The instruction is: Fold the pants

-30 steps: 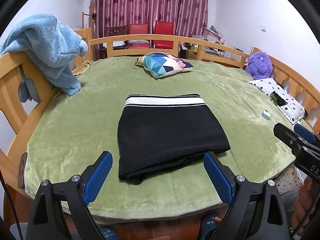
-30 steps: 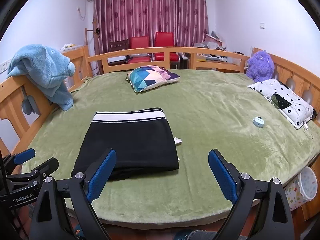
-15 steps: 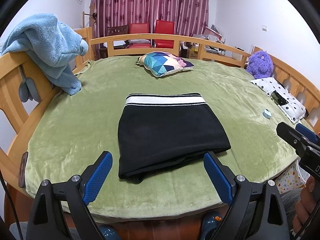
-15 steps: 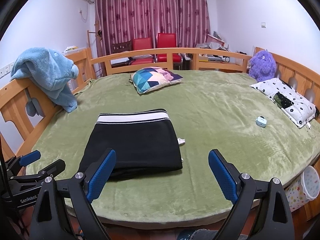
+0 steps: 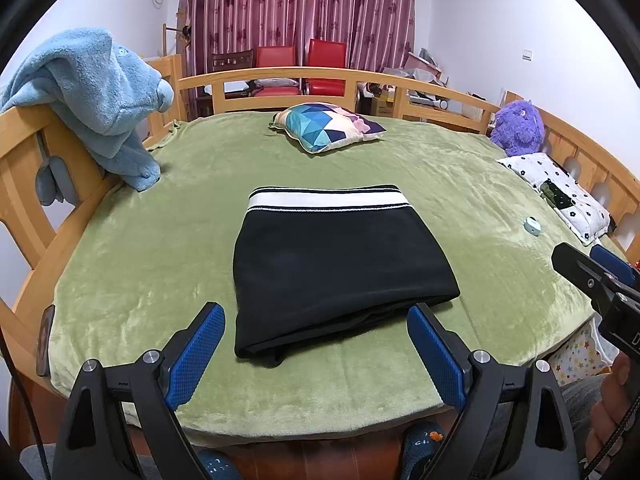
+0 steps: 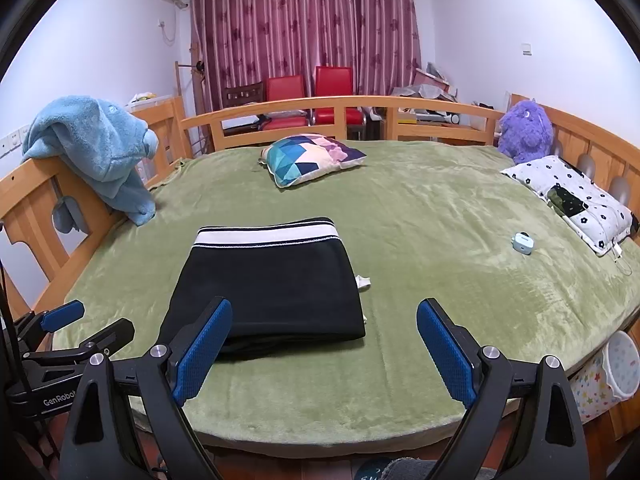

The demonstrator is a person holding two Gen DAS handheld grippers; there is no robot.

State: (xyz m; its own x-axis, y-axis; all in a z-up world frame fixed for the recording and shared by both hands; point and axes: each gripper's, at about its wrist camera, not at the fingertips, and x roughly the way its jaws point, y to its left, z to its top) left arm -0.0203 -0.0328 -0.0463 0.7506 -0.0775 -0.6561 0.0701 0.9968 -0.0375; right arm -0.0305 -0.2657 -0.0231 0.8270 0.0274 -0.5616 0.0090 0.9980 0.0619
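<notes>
The pants lie folded into a black rectangle at the middle of the green blanket, white waistband toward the top of the frame. The left gripper sits at the bottom, fingers spread wide and empty (near the fold's lower edge, apparently not touching). The right gripper is likewise wide apart, holding nothing, with the pants left of center. A small white scrap, perhaps a label, pokes out at their right edge.

Black pants, white-striped waistband
</notes>
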